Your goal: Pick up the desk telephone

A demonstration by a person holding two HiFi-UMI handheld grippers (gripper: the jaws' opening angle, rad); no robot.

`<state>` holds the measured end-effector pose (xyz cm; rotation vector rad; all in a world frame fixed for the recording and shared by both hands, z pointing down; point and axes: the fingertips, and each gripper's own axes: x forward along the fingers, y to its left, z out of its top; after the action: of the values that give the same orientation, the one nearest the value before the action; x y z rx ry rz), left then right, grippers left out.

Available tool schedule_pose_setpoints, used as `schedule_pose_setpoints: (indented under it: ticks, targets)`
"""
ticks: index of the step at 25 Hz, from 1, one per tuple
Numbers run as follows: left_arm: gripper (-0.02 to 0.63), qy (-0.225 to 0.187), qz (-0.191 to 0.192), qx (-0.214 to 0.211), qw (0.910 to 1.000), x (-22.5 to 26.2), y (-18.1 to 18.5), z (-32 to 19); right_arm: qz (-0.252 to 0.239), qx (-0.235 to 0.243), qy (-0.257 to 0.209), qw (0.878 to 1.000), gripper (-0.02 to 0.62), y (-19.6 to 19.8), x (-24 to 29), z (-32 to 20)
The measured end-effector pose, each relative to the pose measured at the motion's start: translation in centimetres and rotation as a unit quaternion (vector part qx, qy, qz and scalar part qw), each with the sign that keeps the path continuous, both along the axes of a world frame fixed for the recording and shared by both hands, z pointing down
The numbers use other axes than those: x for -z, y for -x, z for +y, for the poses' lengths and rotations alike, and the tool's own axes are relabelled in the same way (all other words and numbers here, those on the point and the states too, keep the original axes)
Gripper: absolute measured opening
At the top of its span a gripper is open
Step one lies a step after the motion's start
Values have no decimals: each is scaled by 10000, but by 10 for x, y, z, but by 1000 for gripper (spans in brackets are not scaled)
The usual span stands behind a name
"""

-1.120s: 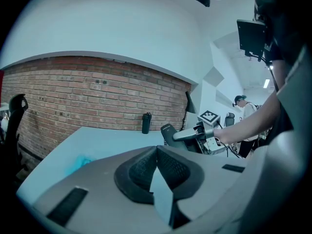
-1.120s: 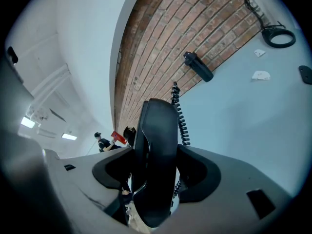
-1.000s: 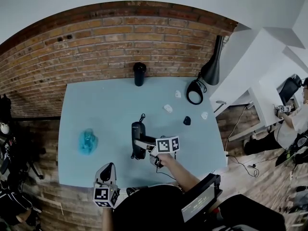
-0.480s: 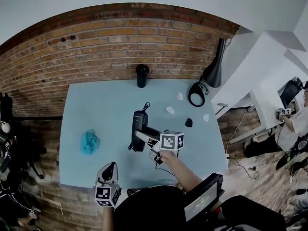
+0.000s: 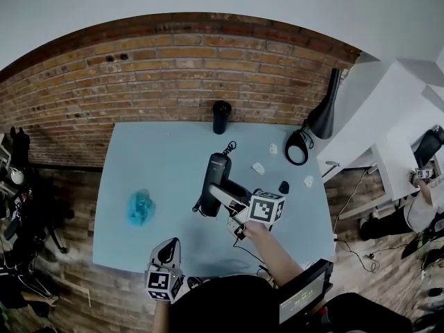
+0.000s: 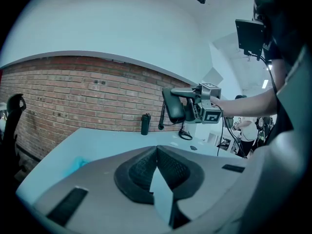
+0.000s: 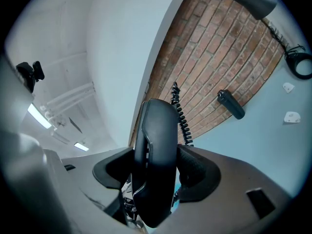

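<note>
At the left, our left hand-held gripper (image 5: pixel 169 247) hangs by the near edge of the table (image 5: pixel 159 151), its jaws pressed together on nothing. Just beyond it a crumpled blue thing (image 5: pixel 141 208) lies on the table. Toward the middle, the desk telephone (image 5: pixel 216 177) is pinched across its narrow body by our right hand-held gripper (image 5: pixel 227 194), both pads pressing its sides. In the head view its long axis runs away from us toward the brick wall (image 5: pixel 173 75), a coiled cord (image 5: pixel 228 148) shows at its far end, and we cannot tell its height. The left gripper view shows what that view does not: the telephone is in the air above the table, nearly upright, with the cord hanging beside it. A black bottle (image 5: pixel 221 116) stands at the table's back edge, and farther right a black lamp (image 5: pixel 323 113)
</note>
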<state>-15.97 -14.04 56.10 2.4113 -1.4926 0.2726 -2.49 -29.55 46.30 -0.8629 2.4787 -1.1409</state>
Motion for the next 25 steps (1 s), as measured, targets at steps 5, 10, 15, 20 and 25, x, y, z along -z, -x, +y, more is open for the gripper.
schedule_pose_setpoints:
  ticks: [5, 10, 15, 20, 25]
  targets:
    - [26, 4, 25, 63, 10000, -1, 4, 0, -178, 76, -241, 9995, 281, 8, 32, 1]
    - [26, -26, 38, 83, 10000, 0, 5, -1, -401, 177, -571, 9974, 282, 17, 67, 7]
    - [26, -68, 32, 76, 9999, 2, 5, -2, -543, 367, -927, 9935, 281, 23, 86, 19]
    - [26, -186, 63, 15, 9998, 10, 4, -2, -610, 444, -918, 9929, 281, 21, 79, 30]
    - [26, -256, 89, -169, 9995, 14, -4, -2, -502, 459, -760, 9948, 281, 19, 56, 42]
